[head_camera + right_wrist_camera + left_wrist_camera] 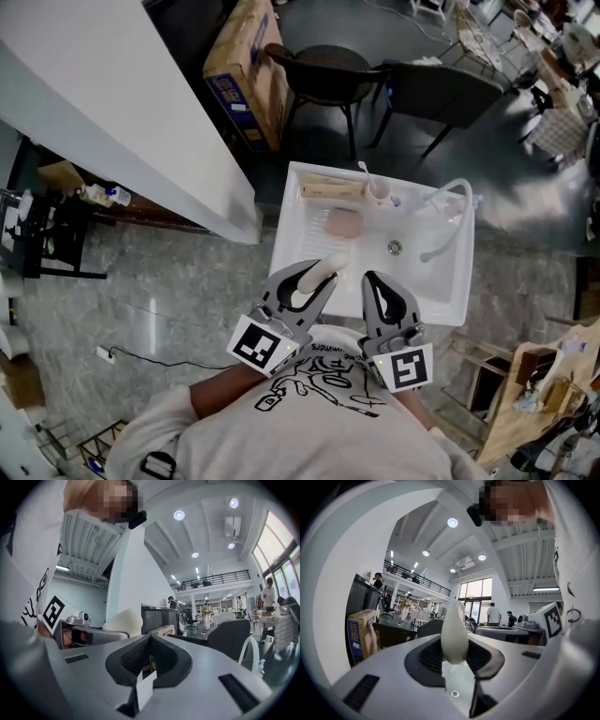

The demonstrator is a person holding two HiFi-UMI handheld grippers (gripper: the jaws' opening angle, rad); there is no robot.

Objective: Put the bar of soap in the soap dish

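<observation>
Soap bar [454,634], smooth cream oval, in left gripper [307,281]

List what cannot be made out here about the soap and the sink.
- Tan item on the sink's back rim, head view: too small to confirm as the soap dish.
- Pink lump in the basin, head view: too small to identify.
- Bar of soap's lower end, left gripper view: hidden between the left gripper's pads.
- Basin, both gripper views: hidden below the gripper bodies.
</observation>
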